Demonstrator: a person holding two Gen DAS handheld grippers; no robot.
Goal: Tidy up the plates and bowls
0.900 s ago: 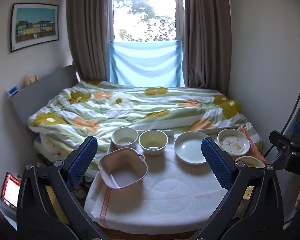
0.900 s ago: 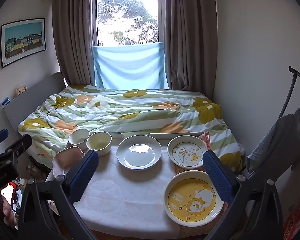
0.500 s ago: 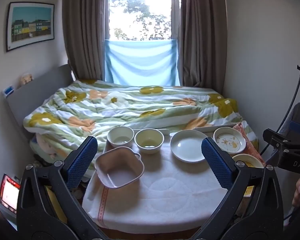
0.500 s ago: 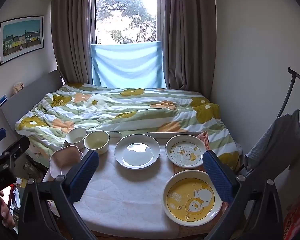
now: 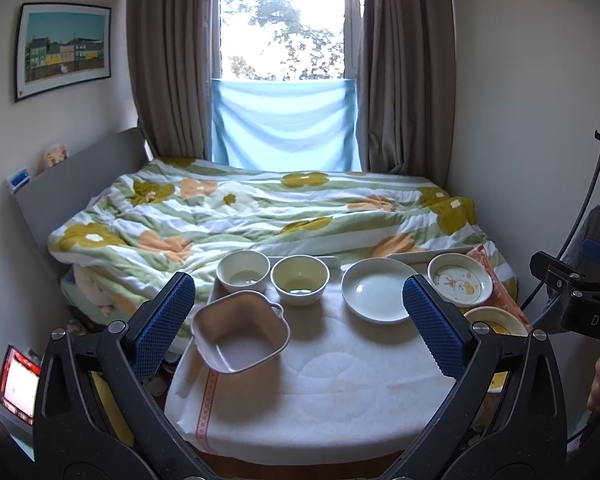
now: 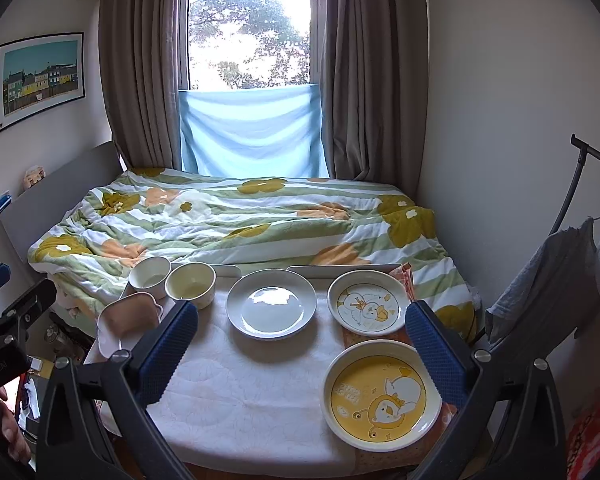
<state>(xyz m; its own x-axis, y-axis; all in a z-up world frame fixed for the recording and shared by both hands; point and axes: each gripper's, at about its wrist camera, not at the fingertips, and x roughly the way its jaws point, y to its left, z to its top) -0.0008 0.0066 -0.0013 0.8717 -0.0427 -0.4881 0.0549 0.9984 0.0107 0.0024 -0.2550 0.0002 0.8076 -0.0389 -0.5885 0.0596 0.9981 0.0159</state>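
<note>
On the counter (image 6: 236, 396), covered with a quilted white cloth, the dishes lie apart and unstacked. Along the far edge, left to right, stand a small white round bowl (image 5: 243, 271), a pale yellow round bowl (image 5: 299, 279), a plain white round plate (image 5: 378, 290) and a small white plate printed with a duck (image 6: 369, 308). Nearer on the left sits a pink squarish bowl with small handles (image 5: 240, 332); nearer on the right, a large yellow plate with a cartoon chick (image 6: 381, 394).

They look like glazed ceramic or melamine: stiff, smooth, likely slippery, and breakable if dropped. The plates lie flat, so the raised rim is the only hold; the bowls offer an upright wall to pinch from above. Each looks light enough for one gripper.

The left gripper (image 5: 298, 318) hangs above the near edge with its jaws spread wide and empty, framing the pink bowl and the white plate. The right gripper (image 6: 302, 342) is likewise released, its jaws wide, near the yellow plate. Beyond the counter lies a bed with a flowered green quilt (image 6: 236, 220).
</note>
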